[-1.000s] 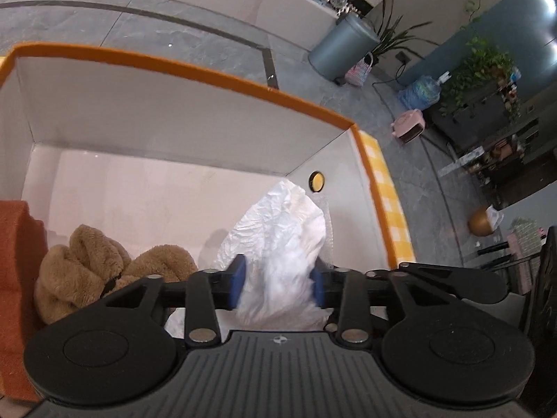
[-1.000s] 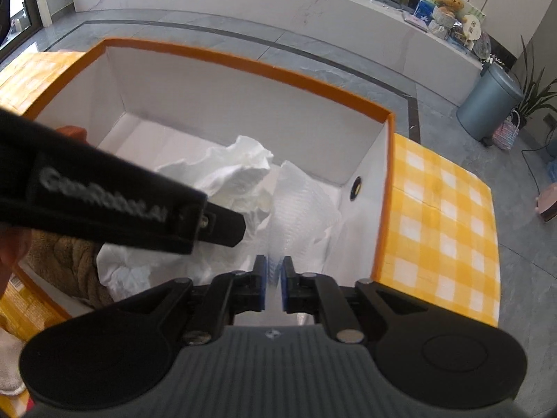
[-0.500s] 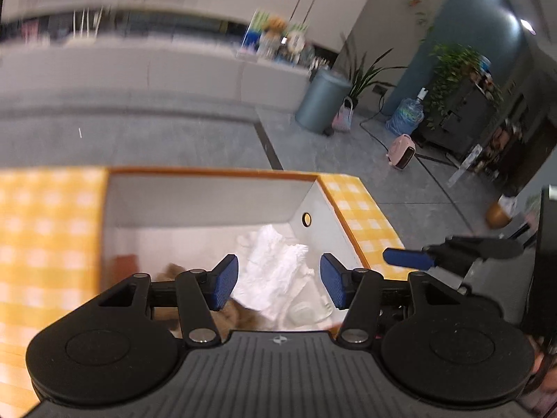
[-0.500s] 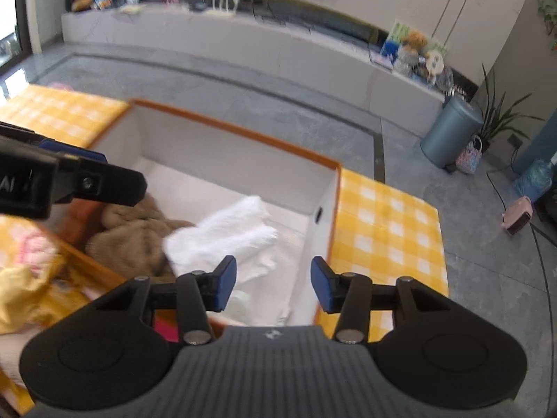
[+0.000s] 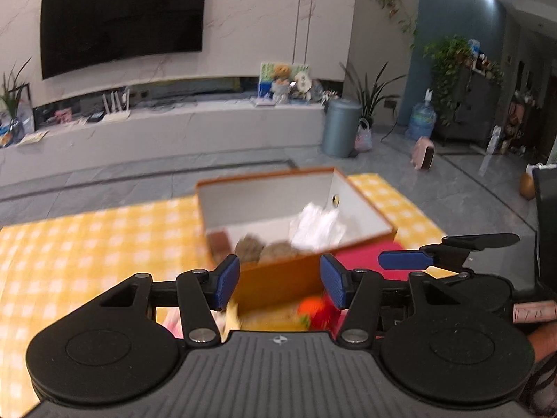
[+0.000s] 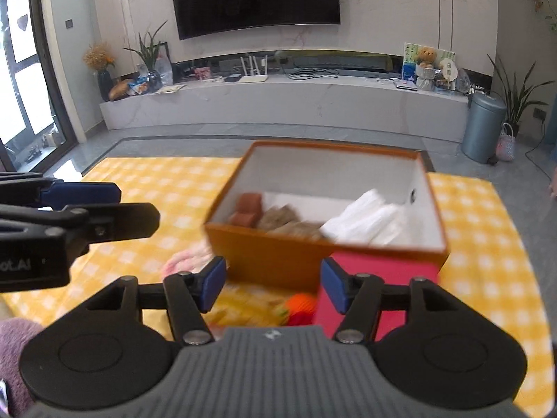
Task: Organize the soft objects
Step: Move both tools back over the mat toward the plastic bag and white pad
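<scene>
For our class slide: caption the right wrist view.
Open right gripper hovers before an orange box holding white cloth.

An open box (image 6: 323,254) stands on a checked cloth (image 6: 139,188) spread over the floor. Inside it, a crumpled sheet (image 6: 369,221) lies toward the right wall, a plush toy (image 6: 289,221) sits in the middle against the near wall, and two blocks (image 6: 248,207) sit at the left end. Before the box, on the cloth, lie a flat pad (image 6: 379,271) to the right, a small ball (image 6: 302,304) near the middle and a soft bundle (image 6: 188,261) to the left. Behind the box runs a long low ledge (image 6: 278,101) along the wall, with a bin (image 6: 484,127) at its right end.
</scene>
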Demonstrator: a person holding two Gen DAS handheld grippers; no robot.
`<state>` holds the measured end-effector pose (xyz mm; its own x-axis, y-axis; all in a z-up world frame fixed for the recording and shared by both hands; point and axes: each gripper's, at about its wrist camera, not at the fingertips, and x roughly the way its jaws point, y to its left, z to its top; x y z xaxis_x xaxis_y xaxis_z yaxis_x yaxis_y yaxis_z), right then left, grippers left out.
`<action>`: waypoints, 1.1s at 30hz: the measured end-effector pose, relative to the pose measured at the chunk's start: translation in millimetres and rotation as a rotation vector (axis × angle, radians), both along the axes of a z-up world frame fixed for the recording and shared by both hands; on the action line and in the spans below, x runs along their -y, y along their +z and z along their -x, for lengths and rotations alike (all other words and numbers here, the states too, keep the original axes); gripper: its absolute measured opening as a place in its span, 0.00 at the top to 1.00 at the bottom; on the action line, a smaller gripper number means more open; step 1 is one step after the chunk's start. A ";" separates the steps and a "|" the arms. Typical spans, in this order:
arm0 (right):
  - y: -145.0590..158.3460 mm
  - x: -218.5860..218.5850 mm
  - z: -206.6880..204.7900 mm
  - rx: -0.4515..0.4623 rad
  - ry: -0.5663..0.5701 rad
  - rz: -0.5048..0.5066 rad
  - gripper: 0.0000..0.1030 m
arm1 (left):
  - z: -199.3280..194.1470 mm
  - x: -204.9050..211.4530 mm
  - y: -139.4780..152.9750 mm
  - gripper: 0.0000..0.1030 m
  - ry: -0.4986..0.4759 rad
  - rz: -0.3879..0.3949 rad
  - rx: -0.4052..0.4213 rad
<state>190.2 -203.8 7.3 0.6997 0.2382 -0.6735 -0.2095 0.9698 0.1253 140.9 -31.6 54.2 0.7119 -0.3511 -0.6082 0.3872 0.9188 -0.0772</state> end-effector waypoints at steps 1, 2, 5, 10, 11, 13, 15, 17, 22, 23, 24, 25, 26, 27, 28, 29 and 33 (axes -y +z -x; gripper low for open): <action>-3.4 -6.6 8.1 0.001 -0.002 0.002 0.39 | 4.5 -6.3 -2.4 0.39 0.006 0.007 -0.015; -7.4 -11.1 14.8 -0.004 -0.006 -0.004 0.39 | 8.7 -10.9 -5.7 0.39 0.010 0.017 -0.034; -21.6 -21.1 29.6 -0.041 -0.022 -0.045 0.39 | 19.0 -33.0 -18.5 0.39 0.016 0.038 -0.094; -43.8 -32.5 44.2 -0.100 -0.044 -0.028 0.39 | 36.4 -66.5 -40.5 0.45 0.062 0.006 -0.183; -49.2 -35.4 46.0 -0.111 -0.042 -0.019 0.39 | 38.4 -72.3 -45.3 0.45 0.070 0.000 -0.197; -60.5 -39.3 48.6 -0.135 -0.040 0.002 0.39 | 42.0 -83.9 -54.6 0.45 0.087 -0.005 -0.229; -71.4 -43.7 49.1 -0.160 -0.026 0.007 0.39 | 41.2 -92.0 -62.3 0.45 0.094 -0.012 -0.262; -83.2 -47.3 48.7 -0.187 -0.009 0.006 0.39 | 40.0 -97.3 -70.2 0.45 0.096 -0.027 -0.283; -108.3 -56.0 46.4 -0.258 0.023 -0.004 0.37 | 34.9 -100.1 -90.2 0.45 0.120 -0.078 -0.396; -111.3 -56.7 45.6 -0.266 0.026 -0.009 0.37 | 33.5 -100.6 -92.3 0.43 0.142 -0.084 -0.409; -113.7 -56.9 44.5 -0.274 0.029 -0.013 0.37 | 33.0 -102.2 -96.1 0.37 0.164 -0.081 -0.428; -115.9 -57.2 43.6 -0.281 0.031 -0.015 0.37 | 31.1 -103.6 -99.0 0.35 0.184 -0.065 -0.454; -117.8 -57.4 42.5 -0.288 0.033 -0.019 0.37 | 29.0 -105.7 -102.3 0.32 0.204 -0.033 -0.488; -120.3 -57.8 41.2 -0.295 0.036 -0.022 0.37 | 26.7 -107.3 -106.4 0.31 0.227 -0.004 -0.529; -121.6 -57.9 40.5 -0.298 0.037 -0.024 0.37 | 23.8 -108.8 -111.6 0.31 0.249 0.024 -0.573; -123.0 -57.9 39.8 -0.300 0.036 -0.026 0.37 | 21.5 -110.8 -115.9 0.31 0.275 0.063 -0.610; -128.1 -58.1 37.7 -0.302 0.041 -0.027 0.37 | 12.5 -110.7 -125.4 0.31 0.353 0.139 -0.678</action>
